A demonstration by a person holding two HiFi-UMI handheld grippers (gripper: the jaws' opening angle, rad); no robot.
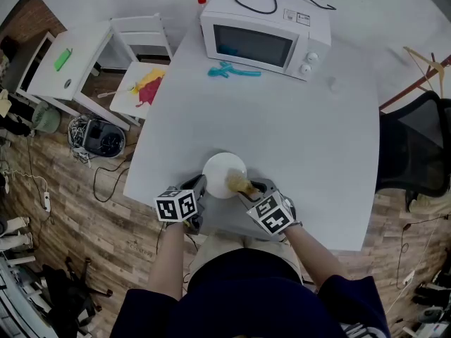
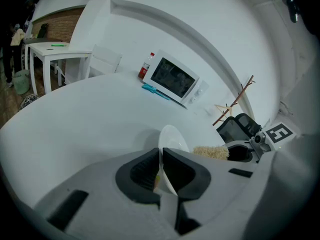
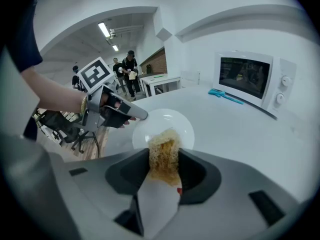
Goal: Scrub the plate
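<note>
Plate (image 1: pixel 220 169) on white tabletop (image 1: pixel 296 125), rim pinched in the left tool's (image 2: pixel 161 157) closed jaws, while the right tool (image 3: pixel 164 153) beside it clamps a tan fibrous scrubber (image 3: pixel 161 143) over the plate's face

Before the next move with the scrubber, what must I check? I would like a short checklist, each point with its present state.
1. Left gripper shut on plate rim: ok.
2. Right gripper shut on scrubber: ok.
3. Scrubber over the plate's inside: ok.
4. Scrubber pressing on plate: cannot tell.
5. Plate not past the table edge: ok.
</note>
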